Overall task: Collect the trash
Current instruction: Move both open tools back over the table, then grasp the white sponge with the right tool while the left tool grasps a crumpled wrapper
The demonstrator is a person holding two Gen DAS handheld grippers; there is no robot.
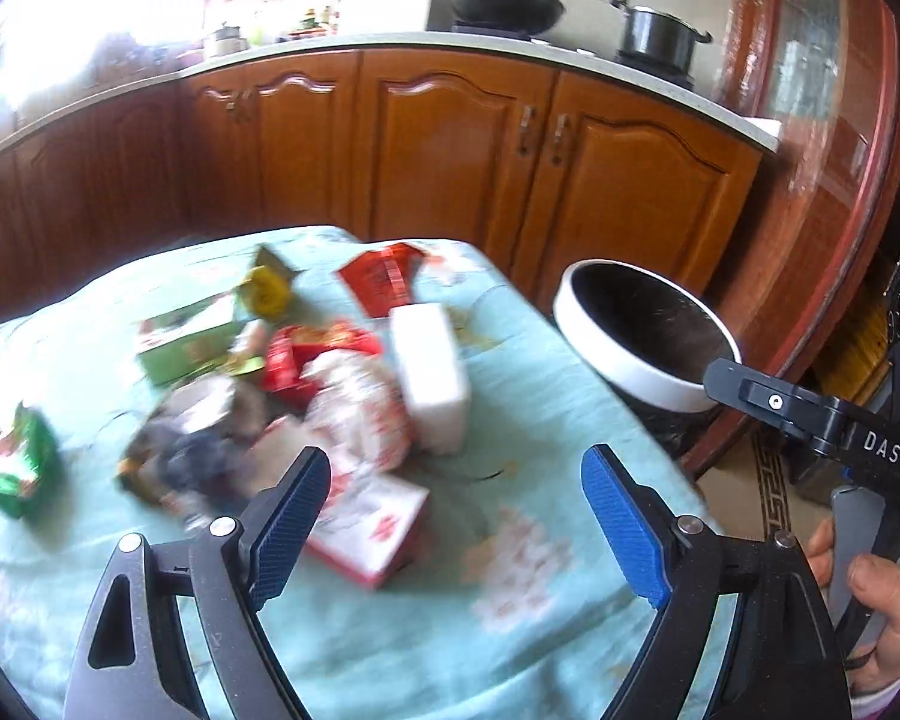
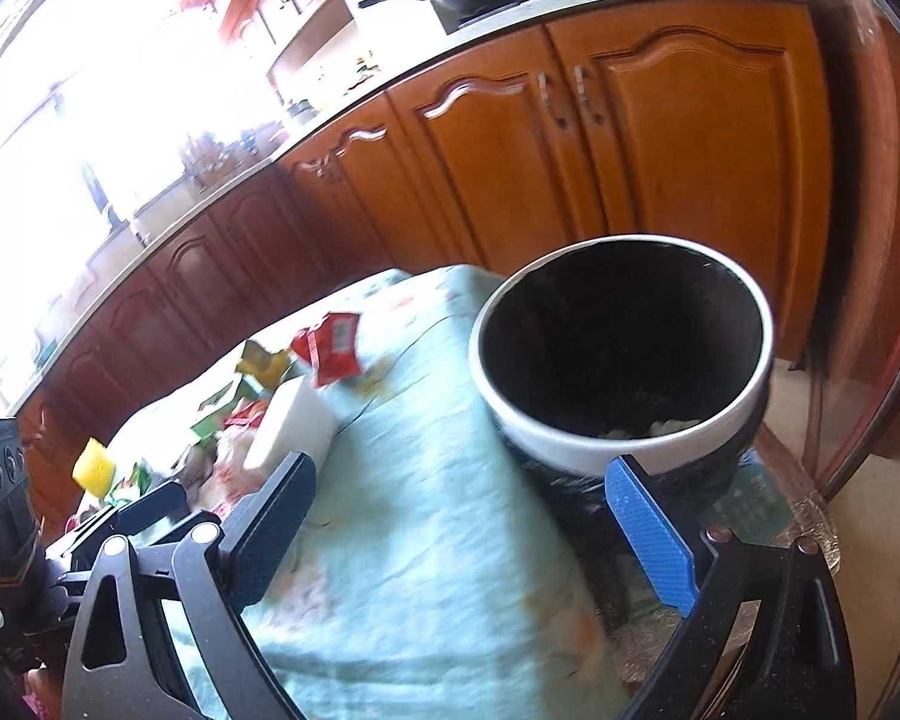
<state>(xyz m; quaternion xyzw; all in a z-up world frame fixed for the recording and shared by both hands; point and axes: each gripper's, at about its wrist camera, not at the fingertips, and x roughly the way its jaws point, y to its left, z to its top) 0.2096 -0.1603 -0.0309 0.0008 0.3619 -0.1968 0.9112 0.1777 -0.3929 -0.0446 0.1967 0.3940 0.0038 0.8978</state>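
Both jaws wide and empty: left gripper should probably square onto the red-and-white carton, right gripper beside the white-rimmed black bin.

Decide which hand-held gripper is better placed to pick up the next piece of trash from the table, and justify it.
Left. Its hand-held gripper is open, with the trash pile just ahead. The right one, also open and empty, faces the bin.

Heaped wrappers and boxes crowd the worktop left of the white-rimmed bin; bare cloth lies between heap and bin, whose open mouth stands unobstructed.
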